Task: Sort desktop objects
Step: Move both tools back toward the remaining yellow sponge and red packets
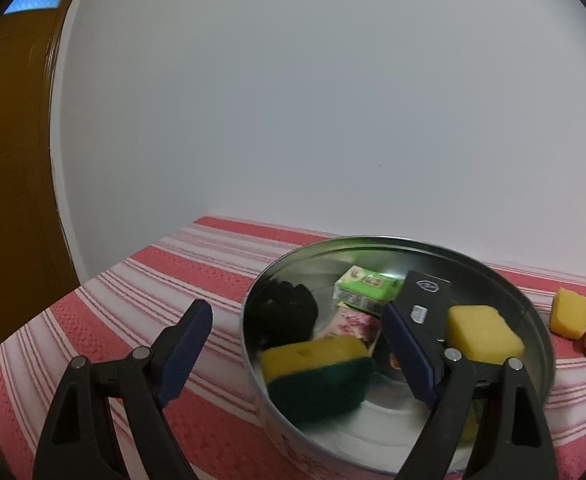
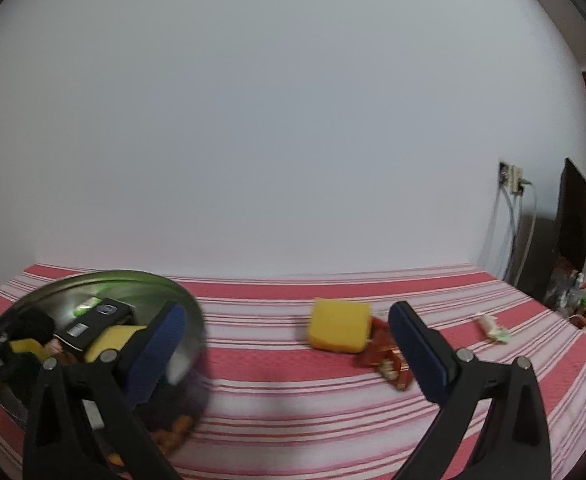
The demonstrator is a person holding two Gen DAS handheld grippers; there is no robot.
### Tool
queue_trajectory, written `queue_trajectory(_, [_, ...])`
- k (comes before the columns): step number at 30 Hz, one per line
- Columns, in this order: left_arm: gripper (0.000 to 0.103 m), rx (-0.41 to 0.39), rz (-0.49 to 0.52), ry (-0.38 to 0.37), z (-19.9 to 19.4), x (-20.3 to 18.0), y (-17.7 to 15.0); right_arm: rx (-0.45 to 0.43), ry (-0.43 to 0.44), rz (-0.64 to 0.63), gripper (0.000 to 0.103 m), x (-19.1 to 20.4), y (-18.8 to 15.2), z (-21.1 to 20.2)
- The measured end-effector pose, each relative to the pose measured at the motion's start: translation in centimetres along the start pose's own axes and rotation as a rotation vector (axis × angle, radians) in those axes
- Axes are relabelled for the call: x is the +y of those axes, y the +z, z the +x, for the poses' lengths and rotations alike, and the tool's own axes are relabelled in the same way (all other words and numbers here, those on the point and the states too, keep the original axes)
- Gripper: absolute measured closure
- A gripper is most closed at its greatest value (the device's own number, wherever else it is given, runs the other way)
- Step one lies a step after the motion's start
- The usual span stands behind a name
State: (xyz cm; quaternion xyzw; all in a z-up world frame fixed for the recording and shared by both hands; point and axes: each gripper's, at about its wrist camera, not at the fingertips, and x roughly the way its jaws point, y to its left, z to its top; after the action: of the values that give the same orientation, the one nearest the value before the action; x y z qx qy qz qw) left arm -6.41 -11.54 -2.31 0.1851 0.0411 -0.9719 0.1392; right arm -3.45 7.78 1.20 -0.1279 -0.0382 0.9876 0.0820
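Sponge (image 2: 339, 326), plain yellow, lies on the striped desk (image 2: 293, 400) ahead of the right tool (image 2: 287, 356), between its wide-open, empty jaws; advance straight and close on its sides. Touching it to the right is a red wrapper (image 2: 385, 360), easily caught too. Left, the metal bowl (image 1: 533, 320) holds sorted items under the left tool (image 1: 297, 348), also wide open and empty.
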Motion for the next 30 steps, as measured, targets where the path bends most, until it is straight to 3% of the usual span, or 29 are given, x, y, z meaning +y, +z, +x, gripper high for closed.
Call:
queue_trajectory(9, [0.015, -0.013, 0.037, -0.005, -1.4, -1.9, -0.5, 0.006, -0.059, -0.009, 0.000, -4.1, -0.7, -0.5])
queue_trajectory(19, [0.015, -0.006, 0.098, -0.078, -2.6, -5.7, -1.4, 0.010, -0.113, -0.018, 0.000, -8.1, -1.3, -0.7])
queue_trajectory(30, [0.015, -0.009, 0.197, -0.190, -4.6, -11.9, -2.6, 0.018, -0.248, -0.005, 0.000, -15.4, -1.5, -0.3])
